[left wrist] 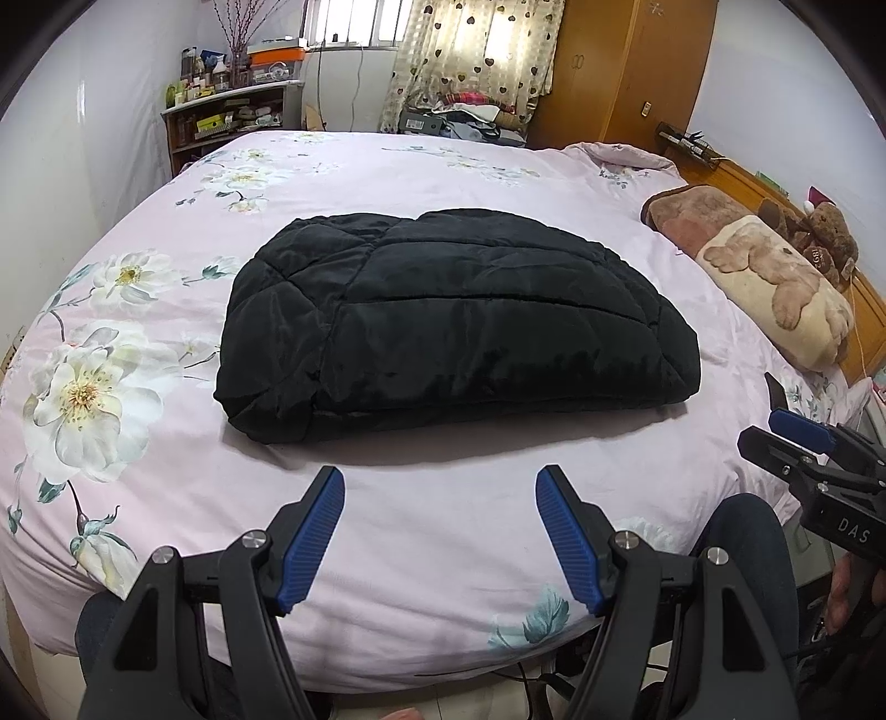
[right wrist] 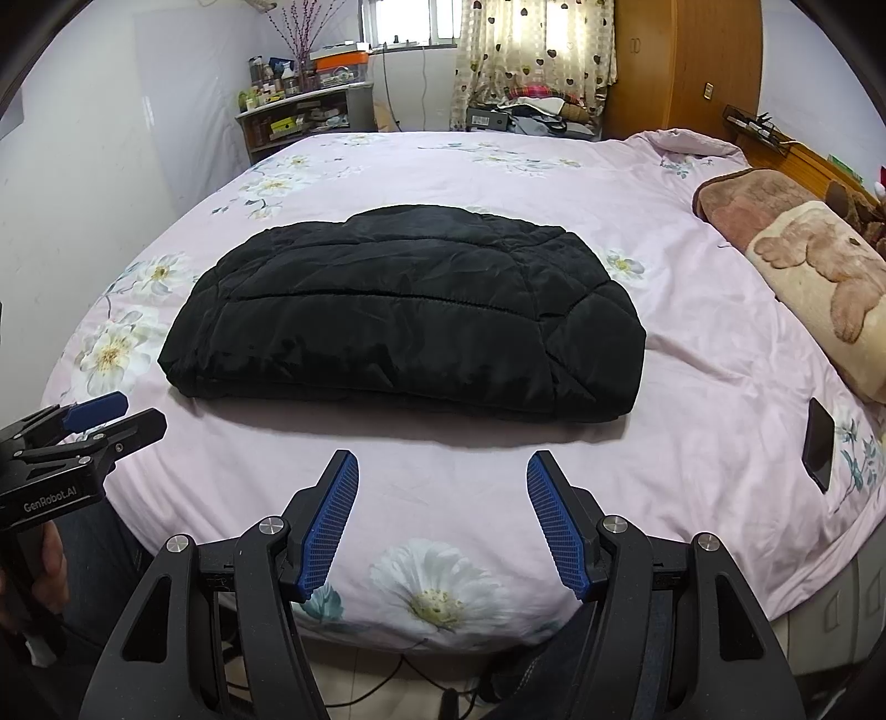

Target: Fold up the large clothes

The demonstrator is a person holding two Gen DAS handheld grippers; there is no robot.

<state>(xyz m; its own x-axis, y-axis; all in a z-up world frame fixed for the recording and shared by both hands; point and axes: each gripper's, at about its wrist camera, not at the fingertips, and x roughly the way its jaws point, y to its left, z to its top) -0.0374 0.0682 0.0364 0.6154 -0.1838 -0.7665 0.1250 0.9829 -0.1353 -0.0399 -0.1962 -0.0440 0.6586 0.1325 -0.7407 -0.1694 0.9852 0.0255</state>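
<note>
On the bed (left wrist: 387, 166), the folded black jacket (left wrist: 443, 321) lies beyond our left gripper (left wrist: 440, 487) and right gripper (right wrist: 443, 471), both spread, empty; we'd check edges stay aligned

Left gripper (left wrist: 440, 482), right gripper (right wrist: 443, 465): both agape.

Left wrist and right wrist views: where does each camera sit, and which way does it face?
Left wrist: behind the open left claw, angled down across the bed at the folded black jacket; right claw and a hand at right edge.
Right wrist: behind the open right claw, same downward look; left claw and hand at left edge.
Shared: jacket, bed, bear-print pillow, curtain.
</note>
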